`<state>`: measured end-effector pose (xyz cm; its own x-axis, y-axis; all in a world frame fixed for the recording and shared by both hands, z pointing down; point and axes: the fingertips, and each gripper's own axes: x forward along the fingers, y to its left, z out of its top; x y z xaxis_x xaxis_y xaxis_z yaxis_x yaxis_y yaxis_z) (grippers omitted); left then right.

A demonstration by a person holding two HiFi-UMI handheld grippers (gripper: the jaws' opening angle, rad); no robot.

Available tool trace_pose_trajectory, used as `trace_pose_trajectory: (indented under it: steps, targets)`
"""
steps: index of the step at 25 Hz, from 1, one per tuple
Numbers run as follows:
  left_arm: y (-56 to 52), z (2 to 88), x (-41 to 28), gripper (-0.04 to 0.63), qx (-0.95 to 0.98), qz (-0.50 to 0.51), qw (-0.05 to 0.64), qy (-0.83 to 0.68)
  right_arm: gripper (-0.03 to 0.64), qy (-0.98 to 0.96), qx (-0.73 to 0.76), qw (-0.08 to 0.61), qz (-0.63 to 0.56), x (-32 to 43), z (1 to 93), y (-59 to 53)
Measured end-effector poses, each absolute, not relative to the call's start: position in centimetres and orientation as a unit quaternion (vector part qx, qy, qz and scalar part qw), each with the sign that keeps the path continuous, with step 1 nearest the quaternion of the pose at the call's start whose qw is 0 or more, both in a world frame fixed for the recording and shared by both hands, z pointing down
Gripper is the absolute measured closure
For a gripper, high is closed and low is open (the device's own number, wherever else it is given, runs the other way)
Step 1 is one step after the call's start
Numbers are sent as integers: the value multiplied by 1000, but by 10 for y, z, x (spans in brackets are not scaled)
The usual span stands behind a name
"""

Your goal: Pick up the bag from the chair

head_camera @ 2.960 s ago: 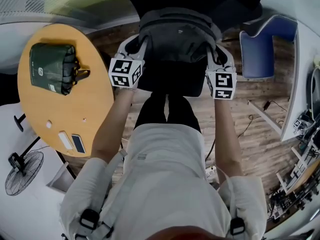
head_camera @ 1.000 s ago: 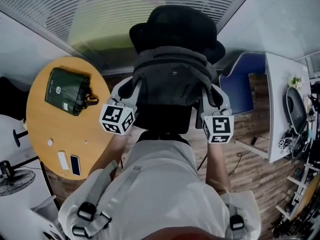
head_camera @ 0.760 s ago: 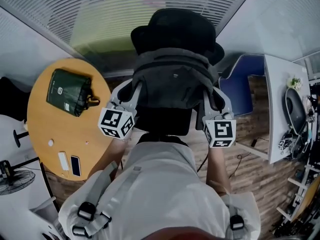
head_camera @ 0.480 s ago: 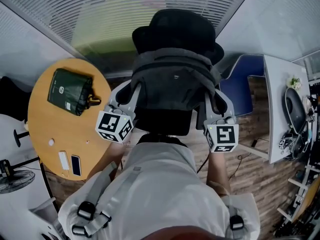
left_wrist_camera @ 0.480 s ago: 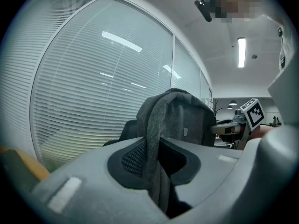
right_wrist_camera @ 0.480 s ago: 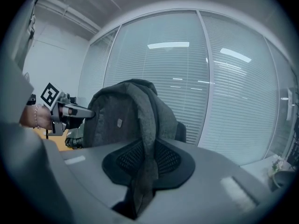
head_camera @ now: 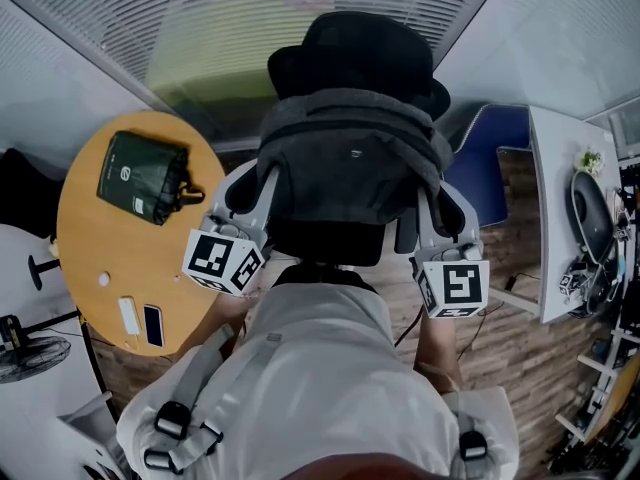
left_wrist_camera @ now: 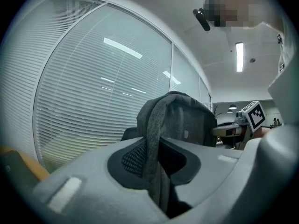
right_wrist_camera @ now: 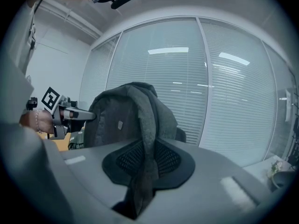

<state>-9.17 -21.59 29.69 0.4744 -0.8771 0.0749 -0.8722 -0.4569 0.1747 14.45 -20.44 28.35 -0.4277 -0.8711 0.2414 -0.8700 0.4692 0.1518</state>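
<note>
By the black chair point(head_camera: 350, 53), left tongs point(head_camera: 262, 176) and right tongs point(head_camera: 432, 196) grip the dark-grey bag point(head_camera: 350, 158).

Bag point(head_camera: 350, 153): dark grey. Chair point(head_camera: 350, 53): black. Table point(head_camera: 90, 258): orange. Pouch point(head_camera: 138, 176): dark green, white logo. Left gripper point(head_camera: 262, 176), right gripper point(head_camera: 427, 196): light grey, cubes bear black-and-white square markers. Floor point(head_camera: 500, 348): brown planks. Blinds point(head_camera: 250, 8): white slats
</note>
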Motion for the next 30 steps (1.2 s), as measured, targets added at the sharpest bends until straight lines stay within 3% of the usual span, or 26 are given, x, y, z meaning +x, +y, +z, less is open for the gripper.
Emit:
trace_pose_trajectory:
  steps: [30]
  targets:
    - [-208, 284, -103, 540, 855, -21, 88, -510, 563, -855, 503, 129, 3, 132, 270, -196]
